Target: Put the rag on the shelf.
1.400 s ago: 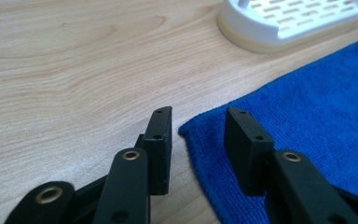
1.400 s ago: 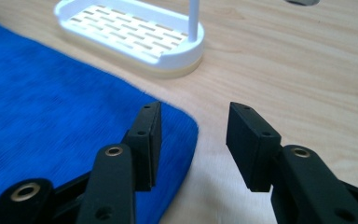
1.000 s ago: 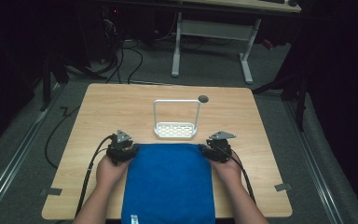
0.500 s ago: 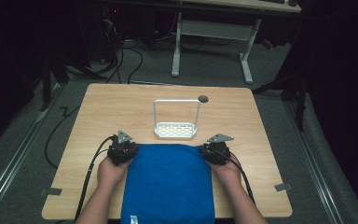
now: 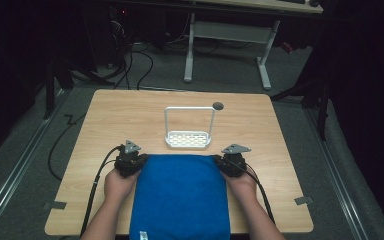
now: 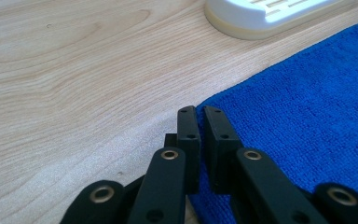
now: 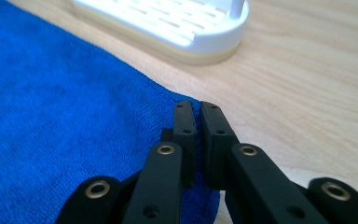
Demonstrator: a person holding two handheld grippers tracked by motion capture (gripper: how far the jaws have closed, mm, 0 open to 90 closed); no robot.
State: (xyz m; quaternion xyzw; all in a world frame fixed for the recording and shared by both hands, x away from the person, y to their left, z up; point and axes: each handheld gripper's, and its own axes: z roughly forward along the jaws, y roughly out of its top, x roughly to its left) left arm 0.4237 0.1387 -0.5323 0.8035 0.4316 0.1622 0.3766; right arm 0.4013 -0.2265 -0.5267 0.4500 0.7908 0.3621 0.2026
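The towel (image 5: 180, 197) lies flat on the table (image 5: 130, 107) at the 6 o'clock edge in the high view, its long axis running 12 to 6 and its near end hanging past the table edge. Each far corner sits at one tool: the left gripper (image 5: 136, 161) at the 10 o'clock corner, the right gripper (image 5: 222, 162) at the 2 o'clock corner. Both are equally near the cloth, so neither hand has the advantage — the coming move is judged to be a two-handed one, turning on the corners staying level with each other. In the left gripper view the left gripper (image 6: 200, 112) has its jaws drawn nearly together, having just been closing, with the towel (image 6: 307, 112) corner edge running in between them; it is judged clenched on the cloth. In the right gripper view the right gripper (image 7: 197, 106) stands the same way on the towel (image 7: 65, 93) corner — jaws just closed in, pinching the hem. The rack (image 5: 189, 139), a white slotted tray with a tall wire hoop, stands just beyond the far hem at 12 o'clock, near but apart from it. The towel is deep blue, looped terry, smooth and unwrinkled, with a small white tag at the near hem.
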